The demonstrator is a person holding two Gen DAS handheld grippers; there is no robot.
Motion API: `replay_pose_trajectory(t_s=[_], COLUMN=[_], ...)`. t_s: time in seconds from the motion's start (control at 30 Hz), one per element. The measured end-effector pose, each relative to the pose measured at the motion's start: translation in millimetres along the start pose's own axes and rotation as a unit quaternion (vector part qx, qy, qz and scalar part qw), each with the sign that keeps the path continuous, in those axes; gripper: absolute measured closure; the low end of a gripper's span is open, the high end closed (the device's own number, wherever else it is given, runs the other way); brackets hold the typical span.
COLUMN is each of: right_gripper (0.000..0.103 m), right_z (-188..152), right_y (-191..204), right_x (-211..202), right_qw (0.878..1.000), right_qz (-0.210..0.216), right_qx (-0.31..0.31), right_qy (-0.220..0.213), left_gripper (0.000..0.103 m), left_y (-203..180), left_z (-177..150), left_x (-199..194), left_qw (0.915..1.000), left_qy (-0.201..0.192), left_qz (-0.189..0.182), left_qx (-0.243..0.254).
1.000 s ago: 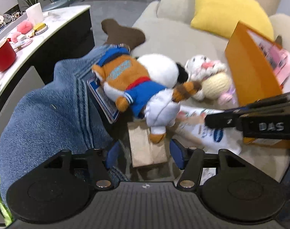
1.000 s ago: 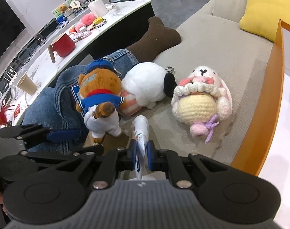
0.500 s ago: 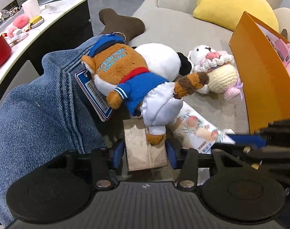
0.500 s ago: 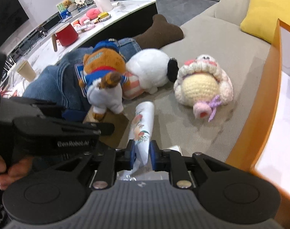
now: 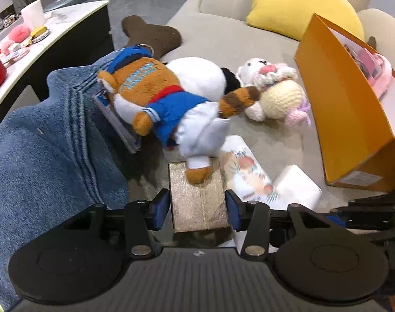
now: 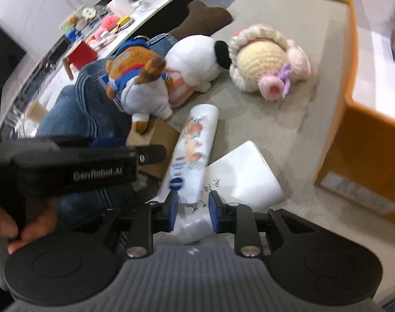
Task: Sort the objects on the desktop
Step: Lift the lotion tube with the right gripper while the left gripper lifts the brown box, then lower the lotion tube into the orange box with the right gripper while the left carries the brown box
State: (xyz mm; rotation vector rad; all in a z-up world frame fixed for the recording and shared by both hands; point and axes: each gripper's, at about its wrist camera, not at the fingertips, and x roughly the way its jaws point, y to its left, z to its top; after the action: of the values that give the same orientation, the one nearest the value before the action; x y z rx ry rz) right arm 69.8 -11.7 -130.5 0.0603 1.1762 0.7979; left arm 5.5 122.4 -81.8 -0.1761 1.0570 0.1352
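A small gold-brown box (image 5: 198, 196) lies on the sofa between the fingers of my left gripper (image 5: 198, 211); the blue pads stand at its two sides, and I cannot tell if they press it. A raccoon plush in a blue shirt (image 5: 168, 104) rests one foot on the box. A white tube with a fruit print (image 6: 192, 150) lies flat beside the box (image 6: 155, 140). My right gripper (image 6: 193, 212) is open, its pads on either side of the tube's crimped end. A flat white pack (image 6: 245, 173) lies under the tube.
Blue jeans (image 5: 49, 140) are heaped at the left. A white plush (image 5: 197, 78) and a crocheted doll (image 5: 278, 96) lie behind. An orange box (image 5: 348, 114) stands open at the right. A yellow cushion (image 5: 301, 5), a brown bone pillow (image 5: 150, 36) and a cluttered white table (image 5: 41, 39) are further off.
My right gripper has opened and the tube has dropped flat on the sofa. My left gripper has moved forward until its fingers stand around the gold-brown box.
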Motion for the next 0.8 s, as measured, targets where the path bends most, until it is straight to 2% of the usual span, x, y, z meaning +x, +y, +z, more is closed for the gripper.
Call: replay_pose_trajectory(t_s=[0.17,0.23,0.3,0.4,0.57,0.8], right_gripper=[0.078,0.088,0.091,0.101,0.103,0.103], right_z=[-2,-2,-1,1,19,44], right_y=[-3,-3,-3,6,15,15], right_x=[4,4,2,-15,-46,-76], right_qw=[0.999,0.999,0.998,0.998,0.993,0.989], right_qz=[0.019,0.013,0.013,0.003,-0.020,-0.018], right_qx=[0.039,0.049,0.058,0.036,-0.007,-0.018], right_qy=[-0.012,-0.021,-0.031,-0.060,-0.112,-0.144], left_gripper=[0.050,0.050,0.050,0.050,0.051,0.051], left_y=[5,6,4,6,4,0], left_z=[-2,-2,-3,-4,-4,-4], left_x=[-3,-3,-4,-6,-18,-49], left_qw=[0.9997,0.9996,0.9997,0.9994,0.9991,0.9980], left_qy=[-0.003,-0.004,-0.007,-0.011,-0.023,-0.039], left_qz=[-0.020,-0.024,-0.023,-0.031,-0.034,-0.050], left_qx=[-0.011,-0.012,-0.005,-0.010,-0.009,-0.005])
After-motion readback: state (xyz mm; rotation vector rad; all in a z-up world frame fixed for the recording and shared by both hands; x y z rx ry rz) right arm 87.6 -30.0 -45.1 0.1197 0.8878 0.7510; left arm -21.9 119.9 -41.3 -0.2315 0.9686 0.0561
